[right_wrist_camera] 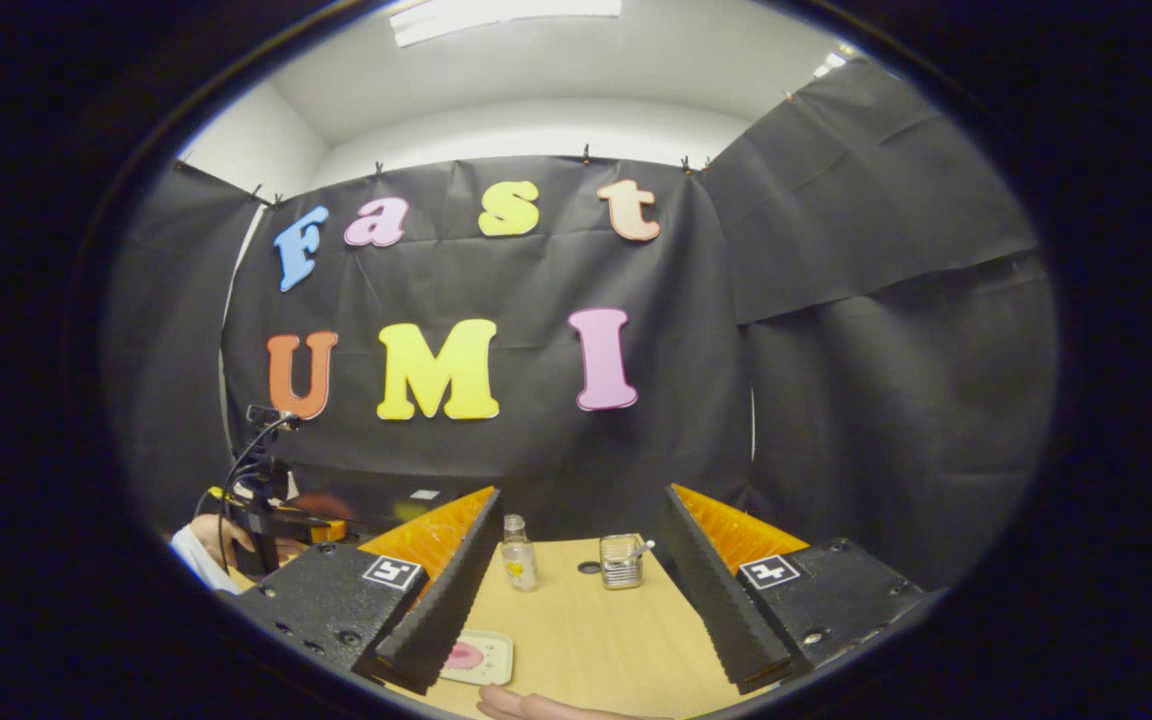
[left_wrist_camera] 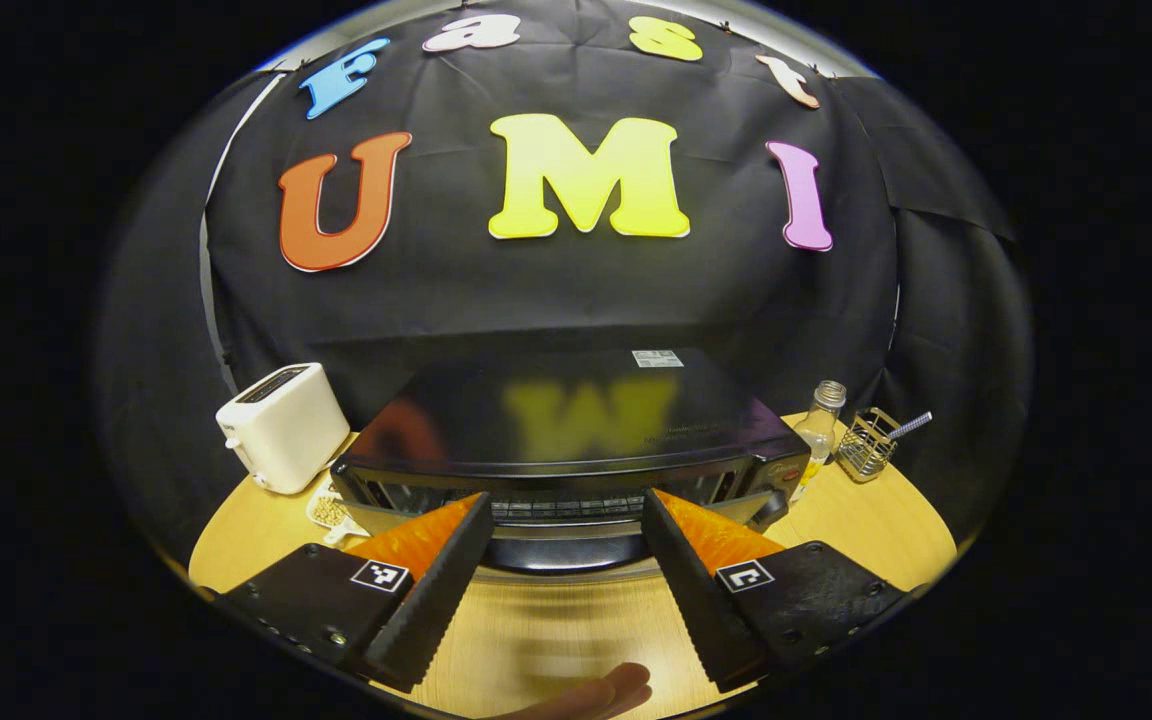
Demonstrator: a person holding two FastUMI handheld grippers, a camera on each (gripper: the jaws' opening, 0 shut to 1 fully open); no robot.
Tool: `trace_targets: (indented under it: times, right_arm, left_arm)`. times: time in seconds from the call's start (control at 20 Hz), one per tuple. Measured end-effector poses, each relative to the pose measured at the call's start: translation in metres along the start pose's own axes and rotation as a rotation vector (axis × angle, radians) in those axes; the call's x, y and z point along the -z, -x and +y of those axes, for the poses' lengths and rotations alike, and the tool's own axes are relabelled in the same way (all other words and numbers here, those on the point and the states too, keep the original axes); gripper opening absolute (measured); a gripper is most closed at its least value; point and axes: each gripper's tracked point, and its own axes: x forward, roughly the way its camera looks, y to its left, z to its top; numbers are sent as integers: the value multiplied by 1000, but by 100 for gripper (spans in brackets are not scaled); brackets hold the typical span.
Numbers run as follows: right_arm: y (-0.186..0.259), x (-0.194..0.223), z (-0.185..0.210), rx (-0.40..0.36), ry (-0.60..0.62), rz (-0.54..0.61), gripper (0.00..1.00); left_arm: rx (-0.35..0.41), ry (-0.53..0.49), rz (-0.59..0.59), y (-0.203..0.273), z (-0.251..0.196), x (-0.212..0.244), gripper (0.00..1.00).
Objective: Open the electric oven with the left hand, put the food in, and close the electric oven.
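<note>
**Lining up on the oven door, nothing opened yet**

Starting closest in the left gripper view: the left gripper (left_wrist_camera: pixel 566 530) has its two fingers spread wide with nothing between them, and a fingertip (left_wrist_camera: pixel 606 690) of the person's hand pokes in at the bottom edge. Just past the finger ends sits the electric oven (left_wrist_camera: pixel 576 430), black and glossy on top, with its door looking shut and the handle bar (left_wrist_camera: pixel 566 535) running across right between the open fingers. Whether the fingers touch the handle is hard to call; they look just short of it. Beside the oven there's a white toaster (left_wrist_camera: pixel 283 425) on one side, and a small glass bottle (left_wrist_camera: pixel 819 425) plus a wire holder (left_wrist_camera: pixel 868 445) on the other, all on the wooden table (left_wrist_camera: pixel 556 630).

Over in the right gripper view, the right gripper (right_wrist_camera: pixel 576 570) is wide open too, holding nothing. Near its own finger, a small plate (right_wrist_camera: pixel 479 657) with something pink on it rests on the table, probably the food, though that's a guess. Farther off are the bottle and holder again, and the other gripper with the hand holding it at the side.

So progress-wise: basically square one. Door still needs pulling open, food needs picking up and going in, then the door gets closed.
</note>
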Motion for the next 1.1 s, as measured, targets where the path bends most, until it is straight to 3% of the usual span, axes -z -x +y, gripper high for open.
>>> trace_targets:
  times: [0.85,1.1]
  right_arm:
    - [-1,9,14,-9,25,2,97]
    - [-5,18,19,-17,22,25,100]
  left_arm:
    - [-18,14,-57,61,-8,92,96]
    - [-17,14,-9,67,-10,132,97]
